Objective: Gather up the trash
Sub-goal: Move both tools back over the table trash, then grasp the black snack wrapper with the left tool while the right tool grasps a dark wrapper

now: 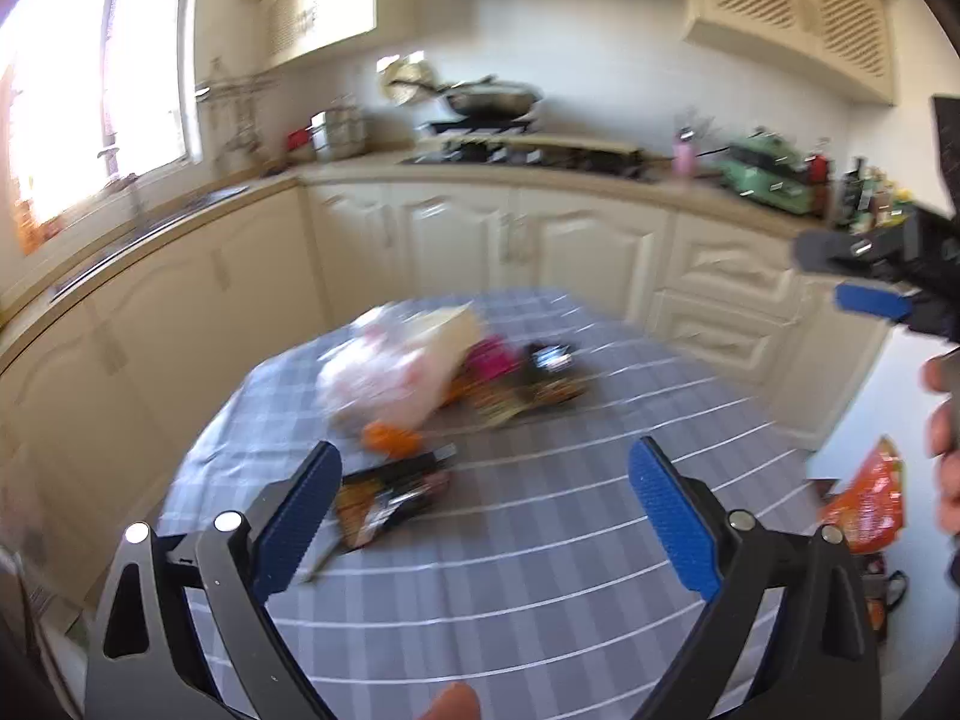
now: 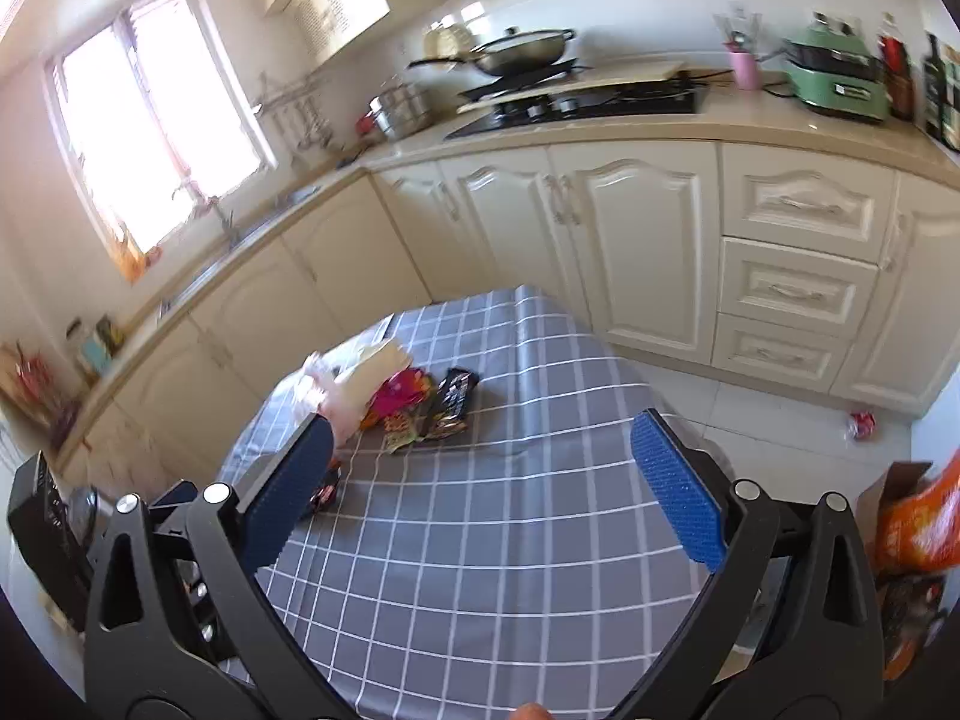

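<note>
empty right tongs spread wide above wrappers

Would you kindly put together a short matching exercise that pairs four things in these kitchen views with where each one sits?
Things:
1. wok
2. pink cup
3. snack wrappers
4. red can

Places:
A. on the floor by the drawers
B. on the stove
C. on the checked tablecloth
D. on the counter beside the green appliance

Pairs: 1-B, 2-D, 3-C, 4-A
</note>
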